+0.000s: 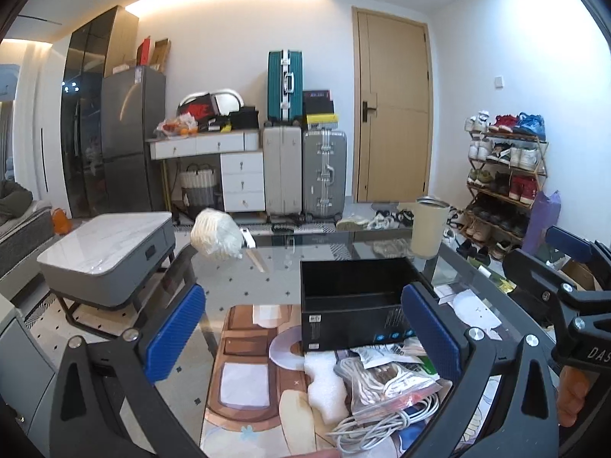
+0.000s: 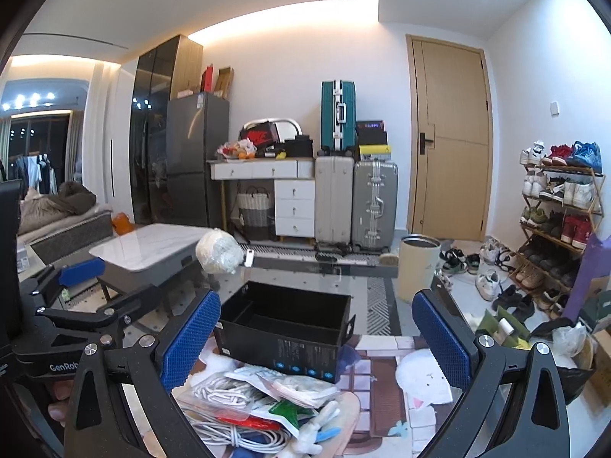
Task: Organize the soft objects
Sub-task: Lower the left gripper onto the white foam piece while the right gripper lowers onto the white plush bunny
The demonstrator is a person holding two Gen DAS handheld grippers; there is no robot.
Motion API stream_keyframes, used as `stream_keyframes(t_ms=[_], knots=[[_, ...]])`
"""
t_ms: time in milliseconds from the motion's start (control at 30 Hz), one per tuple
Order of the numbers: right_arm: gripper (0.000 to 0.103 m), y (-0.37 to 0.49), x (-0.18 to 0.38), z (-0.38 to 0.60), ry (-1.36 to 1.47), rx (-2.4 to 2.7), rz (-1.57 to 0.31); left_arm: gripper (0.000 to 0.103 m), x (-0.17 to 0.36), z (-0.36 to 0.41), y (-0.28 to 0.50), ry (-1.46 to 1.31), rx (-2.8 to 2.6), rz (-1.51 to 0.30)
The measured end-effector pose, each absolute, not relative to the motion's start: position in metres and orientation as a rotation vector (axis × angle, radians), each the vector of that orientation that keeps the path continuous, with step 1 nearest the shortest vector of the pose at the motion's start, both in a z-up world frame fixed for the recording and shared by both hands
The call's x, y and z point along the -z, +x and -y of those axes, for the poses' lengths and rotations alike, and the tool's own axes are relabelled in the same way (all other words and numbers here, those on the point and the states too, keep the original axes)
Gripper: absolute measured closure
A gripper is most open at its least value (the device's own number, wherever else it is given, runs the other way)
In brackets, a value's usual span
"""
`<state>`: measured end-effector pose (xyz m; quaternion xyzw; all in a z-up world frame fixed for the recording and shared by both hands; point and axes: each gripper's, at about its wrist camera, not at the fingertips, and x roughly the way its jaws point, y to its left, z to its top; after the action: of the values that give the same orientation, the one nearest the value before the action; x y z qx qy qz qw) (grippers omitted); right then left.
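Note:
A pile of soft items lies on the glass table: bagged white rope (image 1: 385, 379) (image 2: 225, 387), coiled white cable (image 1: 382, 425) (image 2: 244, 433), white foam (image 1: 326, 389) and flat plastic packets (image 2: 294, 381). An empty black box (image 1: 355, 301) (image 2: 286, 328) stands open just behind the pile. My left gripper (image 1: 305, 328) is open and empty above the pile. My right gripper (image 2: 317, 339) is open and empty, also above the pile. Each gripper shows at the edge of the other's view.
A cream tumbler (image 1: 427, 229) (image 2: 418, 271) stands on the glass table's (image 1: 305, 236) far right. A white wrapped ball (image 1: 215, 234) (image 2: 221, 252) sits at its far left. A grey coffee table (image 1: 110, 252), suitcases (image 1: 305, 171) and a shoe rack (image 1: 508, 183) stand beyond.

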<state>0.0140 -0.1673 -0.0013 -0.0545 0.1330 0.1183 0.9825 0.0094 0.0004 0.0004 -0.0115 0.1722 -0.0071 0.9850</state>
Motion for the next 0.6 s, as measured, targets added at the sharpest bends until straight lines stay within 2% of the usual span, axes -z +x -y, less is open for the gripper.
stream_keyframes(t_ms=[200, 367, 600], knots=[[0.001, 0.034, 0.014, 0.173, -0.099, -0.248, -0.426, 0.0, 0.015, -0.002, 0.031, -0.035, 0.06, -0.536], [0.001, 0.053, 0.043, 0.177, -0.117, -0.232, -0.614, 0.0, 0.056, -0.011, 0.06, -0.058, -0.03, -0.817], [0.002, 0.071, 0.093, 0.184, -0.122, -0.212, -0.828, 0.001, 0.097, -0.019, 0.06, -0.033, 0.024, -0.993]])
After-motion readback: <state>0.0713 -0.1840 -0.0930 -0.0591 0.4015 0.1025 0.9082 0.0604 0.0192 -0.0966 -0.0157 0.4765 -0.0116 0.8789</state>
